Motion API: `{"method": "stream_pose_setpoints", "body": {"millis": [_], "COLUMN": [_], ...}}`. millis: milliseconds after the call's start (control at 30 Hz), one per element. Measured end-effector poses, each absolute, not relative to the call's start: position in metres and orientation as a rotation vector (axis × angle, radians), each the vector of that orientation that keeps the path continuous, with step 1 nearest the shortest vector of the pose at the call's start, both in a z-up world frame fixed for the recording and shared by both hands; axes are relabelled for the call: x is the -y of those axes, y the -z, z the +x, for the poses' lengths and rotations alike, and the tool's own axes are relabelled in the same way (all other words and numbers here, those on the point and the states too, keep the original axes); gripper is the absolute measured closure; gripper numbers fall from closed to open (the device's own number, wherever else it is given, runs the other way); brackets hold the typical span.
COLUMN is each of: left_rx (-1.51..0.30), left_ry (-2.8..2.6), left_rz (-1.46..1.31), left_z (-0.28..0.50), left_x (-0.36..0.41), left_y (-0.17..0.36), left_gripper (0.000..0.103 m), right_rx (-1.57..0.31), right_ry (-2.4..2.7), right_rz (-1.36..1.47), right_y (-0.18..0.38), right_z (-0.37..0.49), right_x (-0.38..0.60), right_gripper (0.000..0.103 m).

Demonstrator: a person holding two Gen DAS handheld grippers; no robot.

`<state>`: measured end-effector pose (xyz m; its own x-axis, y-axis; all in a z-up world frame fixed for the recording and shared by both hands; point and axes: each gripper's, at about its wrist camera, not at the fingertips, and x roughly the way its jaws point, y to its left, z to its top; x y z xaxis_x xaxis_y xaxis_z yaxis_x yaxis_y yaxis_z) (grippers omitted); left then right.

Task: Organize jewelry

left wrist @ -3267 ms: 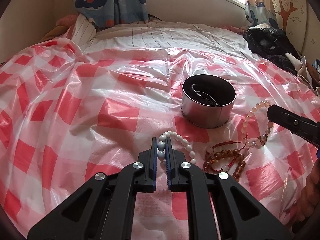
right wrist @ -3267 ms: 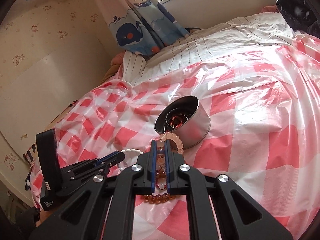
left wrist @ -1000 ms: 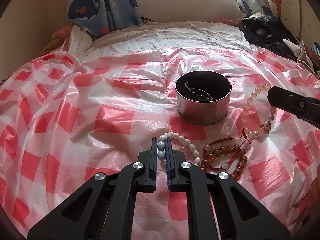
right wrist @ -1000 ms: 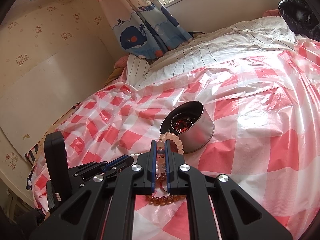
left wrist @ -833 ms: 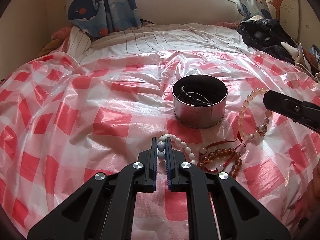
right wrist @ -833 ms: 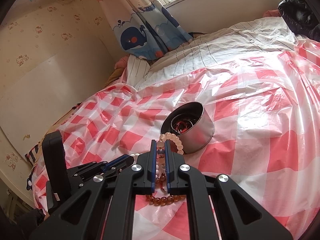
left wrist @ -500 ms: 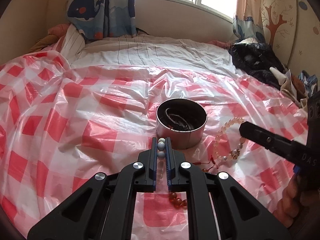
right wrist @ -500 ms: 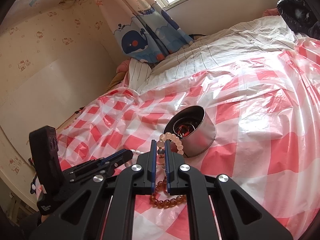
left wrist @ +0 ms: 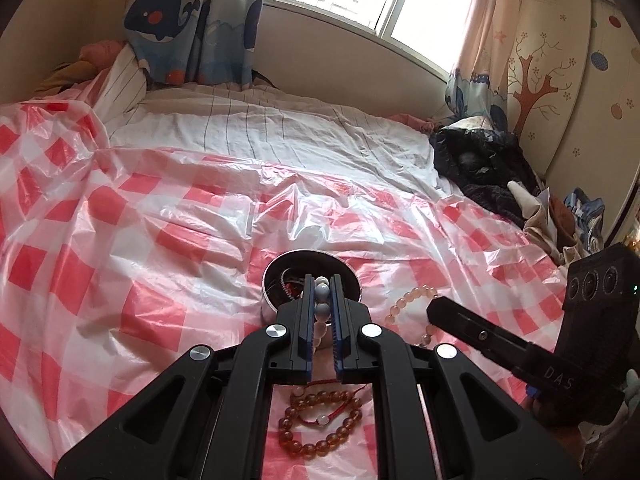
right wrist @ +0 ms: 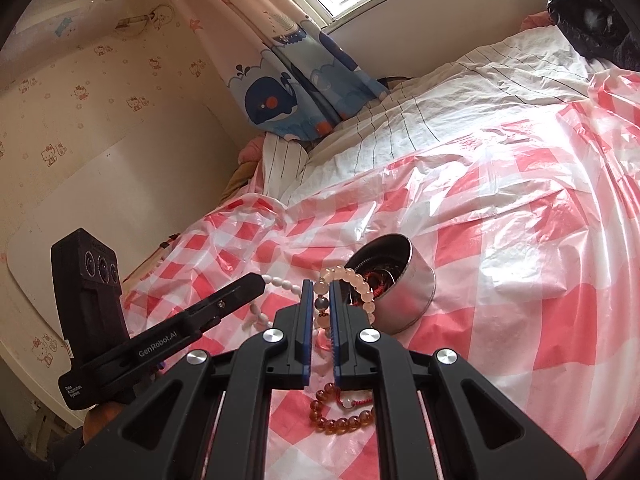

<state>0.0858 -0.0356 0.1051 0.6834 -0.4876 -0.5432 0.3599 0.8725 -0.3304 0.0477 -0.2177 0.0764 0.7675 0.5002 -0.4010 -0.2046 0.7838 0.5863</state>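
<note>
The left claw [left wrist: 322,294] pinches a white bead bracelet [left wrist: 321,312], lifted off the bed so its loop hangs long and narrow, running downward from the jaws, in front of the round metal tin [left wrist: 276,280]. The right claw [right wrist: 319,294] grips a pale pink bead bracelet [right wrist: 362,292] whose loop arcs up and over toward the tin [right wrist: 404,300]. An amber bead bracelet [left wrist: 320,424] with red cord lies flat on the red-checked plastic sheet [left wrist: 120,260] covering the bed, just below both claws.
</note>
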Motion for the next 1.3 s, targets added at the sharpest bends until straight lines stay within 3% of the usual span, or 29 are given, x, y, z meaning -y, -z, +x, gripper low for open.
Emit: {"method": "stream_pose_setpoints", "body": {"millis": [133,300,333,433,533,700,800,1000,1133,1167,1200,1233,1300], "left_rx": [-0.638,-0.817,-0.825,-0.815,-0.828,-0.864,-0.910,-0.920,-0.932,-0.934,-0.936,-0.939,-0.939], "left_ry": [0.549,0.375,0.349,0.321,0.315,0.321,0.332,0.355,0.368,0.370,0.374,0.381,0.396], "left_rz": [-0.326,-0.293,-0.275,-0.209,-0.146,-0.092,-0.092,0.003,0.057,0.070,0.082,0.097,0.131], "left_z": [0.105,0.143,0.142,0.131,0.116,0.084,0.067,0.041,0.033,0.034,0.034,0.035,0.038], "left_x": [0.044,0.051,0.047,0.036,0.029,0.016,0.011,0.025,0.036,0.040,0.042,0.045,0.052], "left_y": [-0.107,-0.070,-0.067,-0.065,-0.060,-0.048,-0.034,-0.026,-0.022,-0.023,-0.023,-0.022,-0.022], "left_gripper": [0.096,0.095,0.094,0.081,0.077,0.066,0.066,0.063,0.063,0.063,0.063,0.063,0.062], "right_rx": [-0.559,-0.634,-0.669,-0.690,-0.701,-0.782,-0.837,-0.774,-0.799,-0.825,-0.855,-0.882,-0.876], "right_ry": [-0.410,-0.400,-0.369,-0.326,-0.306,-0.242,-0.221,-0.279,-0.293,-0.284,-0.277,-0.268,-0.234], "right_rz": [0.530,0.471,0.434,0.423,0.418,0.416,0.430,0.326,0.263,0.244,0.236,0.239,0.269], "right_y": [-0.087,-0.086,-0.081,-0.075,-0.070,-0.040,-0.021,-0.028,-0.018,-0.013,-0.008,-0.004,-0.005], "right_z": [0.067,0.112,0.121,0.120,0.102,0.056,0.038,0.038,0.057,0.061,0.065,0.066,0.057], "right_x": [0.217,0.205,0.201,0.205,0.211,0.219,0.220,0.194,0.175,0.172,0.171,0.173,0.184], "right_gripper": [0.095,0.093,0.086,0.083,0.081,0.065,0.065,0.065,0.056,0.057,0.065,0.093,0.098]}}
